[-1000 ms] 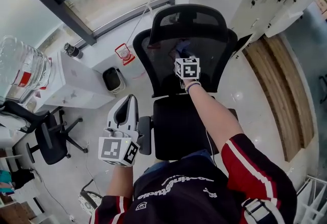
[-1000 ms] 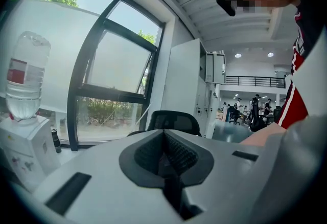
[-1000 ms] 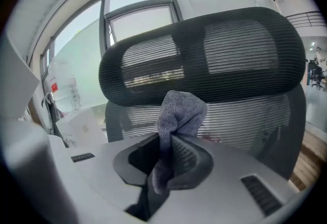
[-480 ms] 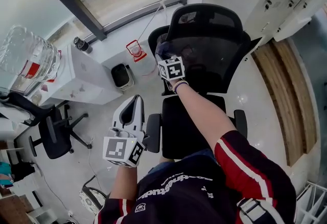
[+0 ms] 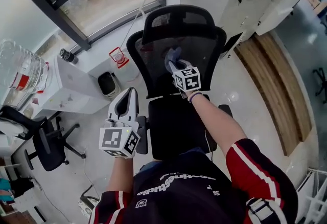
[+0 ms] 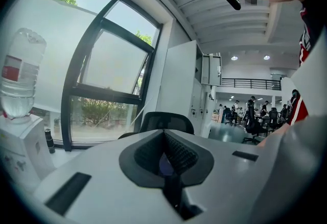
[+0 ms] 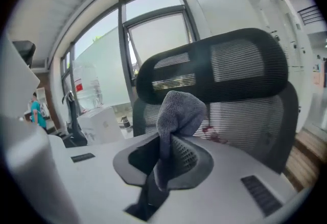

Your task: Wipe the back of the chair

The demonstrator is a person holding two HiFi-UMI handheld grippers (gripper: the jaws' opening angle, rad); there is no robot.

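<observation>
Your torso (image 5: pixel 179 192) hides chair (image 5: pixel 204 57) seat front | bottle (image 5: pixel 20 69) cut by left edge | your right gripper (image 5: pixel 176 67) half-hides cloth (image 5: pixel 172 56)

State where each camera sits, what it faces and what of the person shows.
Head view: on the head, steeply down at the chair back; both arms, left gripper and right gripper show.
Left gripper view: along its shut, empty jaws toward the window; a sleeve shows.
Right gripper view: along jaws shut on the grey cloth, facing the chair back.
All three share the chair back.
</observation>
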